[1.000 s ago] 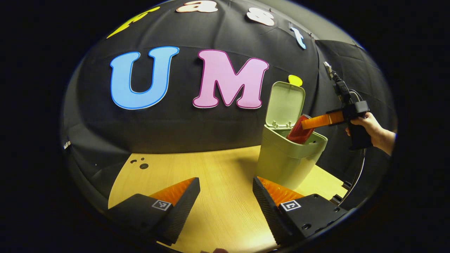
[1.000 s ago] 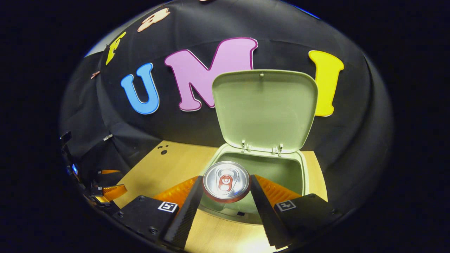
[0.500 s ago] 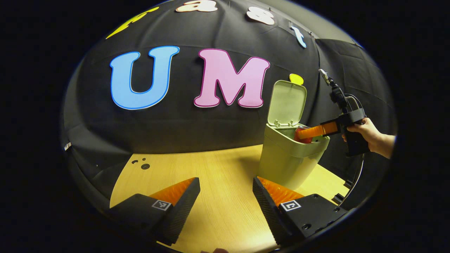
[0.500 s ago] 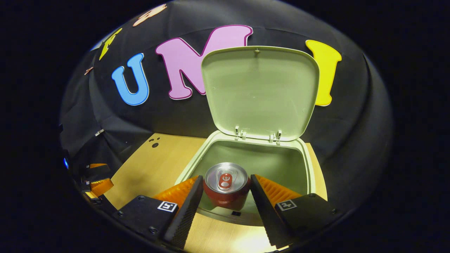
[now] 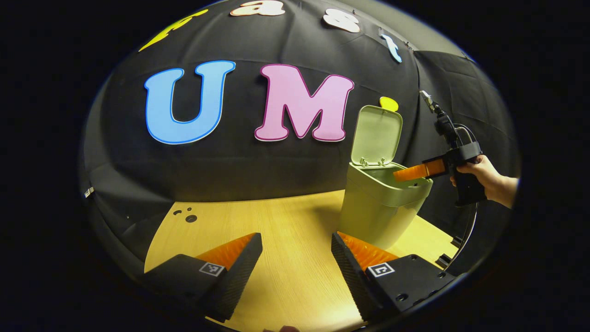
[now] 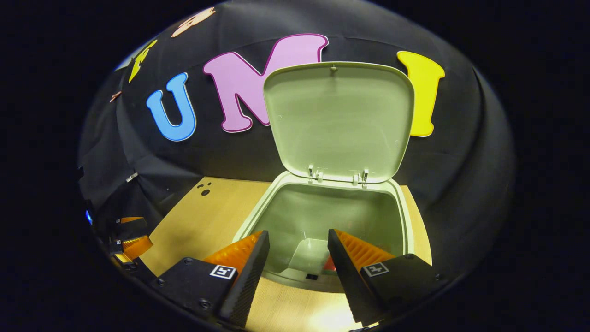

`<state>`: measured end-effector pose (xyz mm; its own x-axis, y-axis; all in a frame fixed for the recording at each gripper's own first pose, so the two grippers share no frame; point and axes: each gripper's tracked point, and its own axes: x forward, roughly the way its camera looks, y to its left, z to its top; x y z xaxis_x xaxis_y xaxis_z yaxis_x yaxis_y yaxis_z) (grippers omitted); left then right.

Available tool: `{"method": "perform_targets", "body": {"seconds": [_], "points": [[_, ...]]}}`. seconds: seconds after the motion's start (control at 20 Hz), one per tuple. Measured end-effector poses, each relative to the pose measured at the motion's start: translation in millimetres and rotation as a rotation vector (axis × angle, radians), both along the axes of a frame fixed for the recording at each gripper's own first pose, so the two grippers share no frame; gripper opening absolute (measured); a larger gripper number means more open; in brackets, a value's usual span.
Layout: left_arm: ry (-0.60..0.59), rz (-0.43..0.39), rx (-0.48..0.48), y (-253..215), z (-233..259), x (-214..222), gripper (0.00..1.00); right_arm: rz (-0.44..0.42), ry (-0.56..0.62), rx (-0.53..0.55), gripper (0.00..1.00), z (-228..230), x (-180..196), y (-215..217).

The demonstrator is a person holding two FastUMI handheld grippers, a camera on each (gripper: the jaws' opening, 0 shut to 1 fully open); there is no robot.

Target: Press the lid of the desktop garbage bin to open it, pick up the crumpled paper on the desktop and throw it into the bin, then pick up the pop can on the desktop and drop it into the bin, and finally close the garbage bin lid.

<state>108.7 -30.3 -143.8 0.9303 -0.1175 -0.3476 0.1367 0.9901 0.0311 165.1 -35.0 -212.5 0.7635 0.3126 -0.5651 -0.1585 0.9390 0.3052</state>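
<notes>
The pop can [image 6: 329,264] lies deep inside the green desktop garbage bin [image 6: 405,216], just a red sliver showing at the bottom beside the right tool's finger. The bin's lid [image 6: 339,117] stands upright on its rear hinges. The right tool [image 6: 295,251] hovers over the bin's front rim, fingers spread and empty. The bin stands near the wooden surface's [image 5: 276,226] right edge. The left tool [image 5: 295,258] hangs low over the surface's near edge, fingers spread, empty.

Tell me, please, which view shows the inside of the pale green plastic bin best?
The right gripper view: it looks down into the pale green plastic bin, past its raised lid. The left gripper view shows the bin from the side, interior hidden.
</notes>
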Motion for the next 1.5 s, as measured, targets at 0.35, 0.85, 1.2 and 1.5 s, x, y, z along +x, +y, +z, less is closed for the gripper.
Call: {"method": "perform_targets", "body": {"seconds": [0.35, 0.85, 1.2, 1.5], "points": [[-0.005, -0.014, 0.001, -6.8, 1.4, -7.1, 0.97, -0.05, -0.101, 0.036, 0.85, 53.3, -1.5, -16.6], [-0.019, -0.048, -0.005, -16.1, 3.7, -27.9, 0.97, -0.078, -0.261, 0.018, 0.93, 139.8, 10.9, -28.9], [-0.008, -0.017, -0.032, -3.5, -1.1, -48.6, 0.96, -0.089, -0.35, 0.015, 0.95, 189.2, 47.5, -24.0], [-0.008, 0.036, -0.043, 16.7, -1.9, -65.8, 0.97, -0.173, -0.37, 0.022, 0.95, 195.7, 100.0, -44.1]]}}
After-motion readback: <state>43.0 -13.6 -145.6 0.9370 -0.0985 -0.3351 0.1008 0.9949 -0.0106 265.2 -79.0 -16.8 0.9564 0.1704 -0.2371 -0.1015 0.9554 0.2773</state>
